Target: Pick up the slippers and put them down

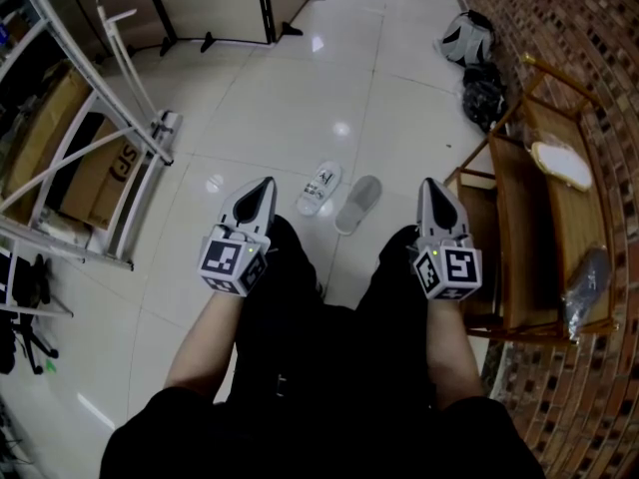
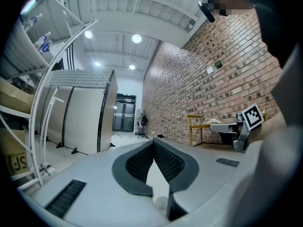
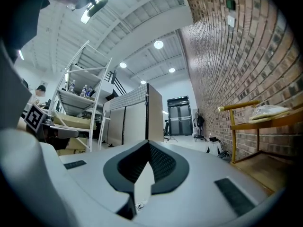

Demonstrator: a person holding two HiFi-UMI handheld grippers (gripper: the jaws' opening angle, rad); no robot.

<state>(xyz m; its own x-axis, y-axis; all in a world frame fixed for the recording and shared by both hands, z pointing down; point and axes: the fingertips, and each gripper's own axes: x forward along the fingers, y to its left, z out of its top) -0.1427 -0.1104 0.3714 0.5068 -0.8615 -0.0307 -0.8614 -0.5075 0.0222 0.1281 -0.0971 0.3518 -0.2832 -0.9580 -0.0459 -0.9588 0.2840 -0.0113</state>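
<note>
Left of centre, the left gripper (image 1: pixel 266 184) has its jaws pressed together on nothing; at mid-frame on the pale floor (image 1: pixel 300 88), a white slipper (image 1: pixel 319 188) and a grey slipper (image 1: pixel 358 204) lie side by side, long axes slanting lower left to upper right; the right gripper (image 1: pixel 428 185), likewise closed and empty, hangs beside a wooden rack (image 1: pixel 519 230).

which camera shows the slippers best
The head view: both lie in plain sight on the floor, the white slipper right beside the grey slipper. The left gripper view and the right gripper view look level across the room and show neither slipper.
</note>
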